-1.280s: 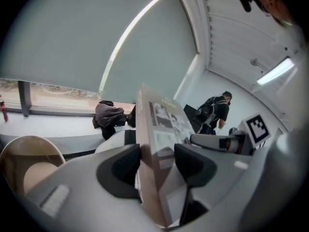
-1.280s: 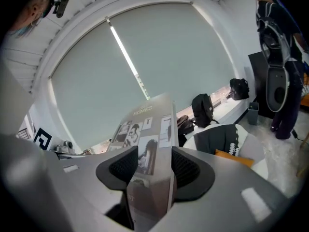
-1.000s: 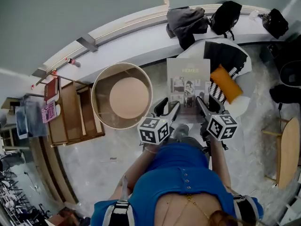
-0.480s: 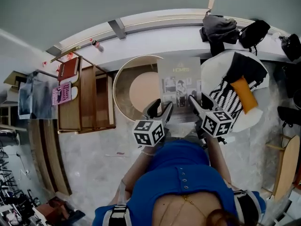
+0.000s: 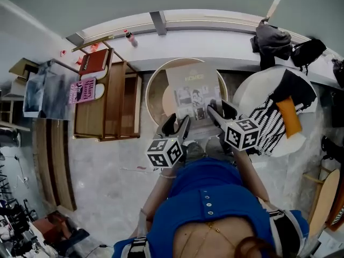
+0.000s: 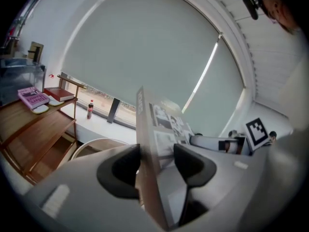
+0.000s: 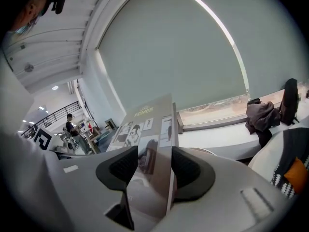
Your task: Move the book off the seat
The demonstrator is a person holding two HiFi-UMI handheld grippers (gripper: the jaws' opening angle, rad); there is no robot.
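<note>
Swung leftward since a second ago, the book [image 5: 194,93] has left its place beside the white seat [image 5: 243,93] and now hangs over the round wooden tub [image 5: 152,85] at mid-frame, covering much of the pale disc [image 5: 167,98] inside. I see the left gripper [image 5: 177,125] pinching the book's near edge, its jaws having just closed a little further on it, and the right gripper [image 5: 219,113] clamped on the same edge just beside it. On the seat at right lie a black-and-white cushion [image 5: 269,120] and an orange thing [image 5: 293,117]. At left, the wooden shelf [image 5: 115,101] carries a red volume [image 5: 95,62] and a pink volume [image 5: 83,90]. The book's far edge reaches the tub's far rim. Bare floor [image 5: 107,171] lies open at lower left.
</note>
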